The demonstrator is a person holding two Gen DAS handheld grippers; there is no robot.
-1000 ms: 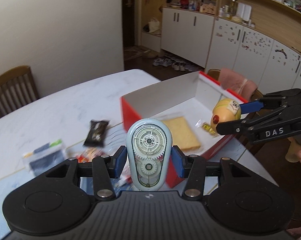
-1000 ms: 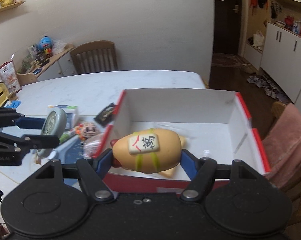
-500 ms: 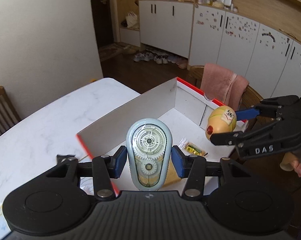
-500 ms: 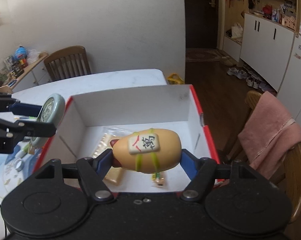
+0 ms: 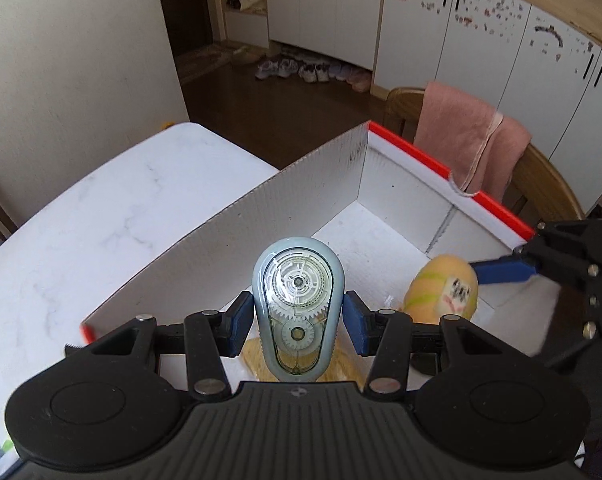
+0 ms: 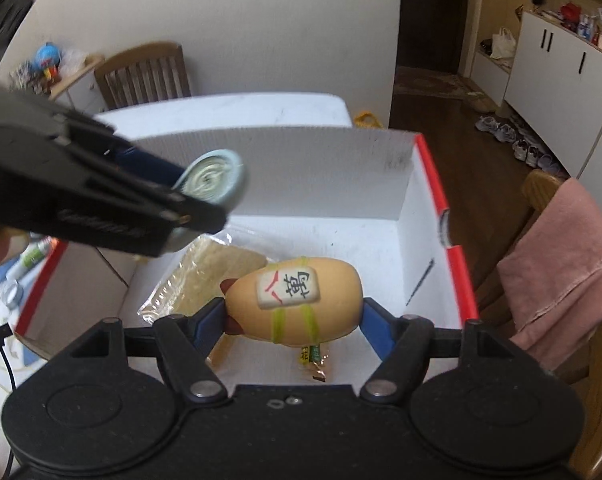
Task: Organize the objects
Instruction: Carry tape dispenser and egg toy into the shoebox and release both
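Claws now over the box [image 6: 325, 168]; left [image 5: 298, 316] pinching tape dispenser [image 5: 297, 312]; right [image 6: 293, 312] pinching egg toy [image 6: 297, 300]

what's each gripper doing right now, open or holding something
left gripper: shut on the correction tape dispenser, over the box.
right gripper: shut on the egg-shaped toy, over the box.

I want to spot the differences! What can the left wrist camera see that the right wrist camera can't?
Only the left wrist view shows the gears inside the tape dispenser held by the left gripper. Only the right wrist view shows the wrapped snack clearly and a candy under the right gripper. Both show the box, egg toy and pink towel.
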